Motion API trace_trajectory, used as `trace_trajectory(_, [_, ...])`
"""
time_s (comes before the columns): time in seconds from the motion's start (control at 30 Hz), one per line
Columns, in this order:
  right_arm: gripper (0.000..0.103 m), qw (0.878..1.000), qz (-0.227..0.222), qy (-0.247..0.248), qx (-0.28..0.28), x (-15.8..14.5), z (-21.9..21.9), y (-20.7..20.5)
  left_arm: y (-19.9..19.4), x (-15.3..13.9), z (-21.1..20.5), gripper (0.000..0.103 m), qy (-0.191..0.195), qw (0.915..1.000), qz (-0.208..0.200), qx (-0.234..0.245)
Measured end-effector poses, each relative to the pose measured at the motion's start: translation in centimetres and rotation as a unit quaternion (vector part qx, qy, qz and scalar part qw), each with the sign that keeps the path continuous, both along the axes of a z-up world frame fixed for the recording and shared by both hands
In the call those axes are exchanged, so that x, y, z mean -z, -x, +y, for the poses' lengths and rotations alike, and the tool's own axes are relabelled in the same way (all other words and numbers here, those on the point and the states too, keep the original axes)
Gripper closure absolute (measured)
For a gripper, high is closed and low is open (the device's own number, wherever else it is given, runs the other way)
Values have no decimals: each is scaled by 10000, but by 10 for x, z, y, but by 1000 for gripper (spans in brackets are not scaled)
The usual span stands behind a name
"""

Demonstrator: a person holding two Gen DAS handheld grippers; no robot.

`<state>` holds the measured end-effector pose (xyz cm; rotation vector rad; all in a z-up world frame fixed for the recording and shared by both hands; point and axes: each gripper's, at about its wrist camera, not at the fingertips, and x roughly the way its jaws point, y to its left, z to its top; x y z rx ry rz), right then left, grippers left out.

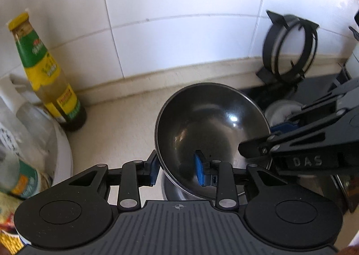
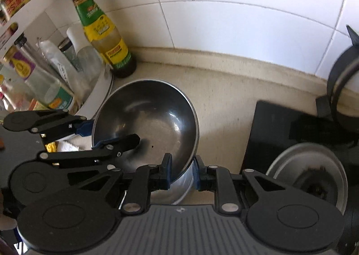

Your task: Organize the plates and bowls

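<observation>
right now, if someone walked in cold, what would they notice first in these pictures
A shiny metal bowl sits mid-counter, tilted, with the left gripper and right gripper each straddling its rim from opposite sides. Behind it, by the white tiled wall, stands a yellow-capped bottle with a green and yellow label. To the right, a black ring stand stands up at the back of a dark stovetop.
</observation>
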<state>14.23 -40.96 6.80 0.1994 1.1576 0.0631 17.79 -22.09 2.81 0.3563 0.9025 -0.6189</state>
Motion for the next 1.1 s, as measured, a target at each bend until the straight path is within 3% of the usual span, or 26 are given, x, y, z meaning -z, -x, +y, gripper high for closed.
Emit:
trace_trajectory(0.57, [57, 9992, 401, 12, 16, 25, 15, 17, 13, 26, 14, 64, -108, 9991, 393, 127])
trace_trajectory(0.9, [54, 9998, 185, 85, -66, 16, 7, 24, 8, 23, 26, 58, -72, 9994, 265, 221])
trace_trajectory(0.97, [54, 9999, 48, 70, -124, 13, 3, 29, 7, 18, 32, 53, 2, 9996, 177, 241])
trace_trajectory(1.03, [51, 9994, -110, 69, -333, 9, 0, 36, 8, 13, 39, 35, 100, 9989, 126, 445])
trace_trajectory(1.1, [48, 9983, -230, 129, -518, 8, -6, 44, 13, 10, 49, 29, 162, 9972, -77, 720])
